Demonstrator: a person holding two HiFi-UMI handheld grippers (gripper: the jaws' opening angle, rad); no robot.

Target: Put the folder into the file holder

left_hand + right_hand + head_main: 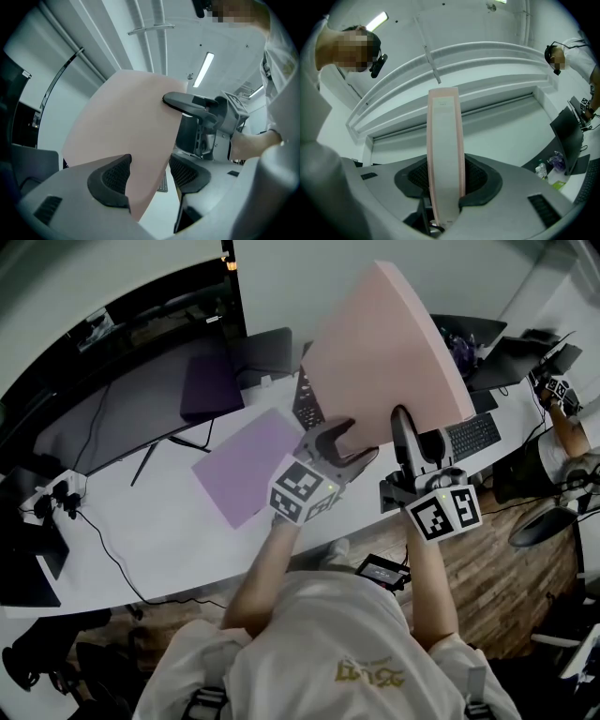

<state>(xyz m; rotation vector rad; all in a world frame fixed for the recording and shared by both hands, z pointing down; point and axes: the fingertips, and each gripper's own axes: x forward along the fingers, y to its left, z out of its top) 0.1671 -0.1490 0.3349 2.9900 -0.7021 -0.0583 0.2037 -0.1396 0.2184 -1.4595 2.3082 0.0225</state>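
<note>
So the thick pale pink folder (384, 343) is hanging up in the air over the white desk (169, 521), its long side leaning toward 1 o'clock from both grippers. The right gripper (405, 425) is pinching its lower edge, jaws pressing on both faces. The left gripper (339, 442) is sitting spread around the 7 o'clock corner, not squeezing. I'm not spotting a file holder anywhere, so I'm guessing the right hand is doing the steering.
</note>
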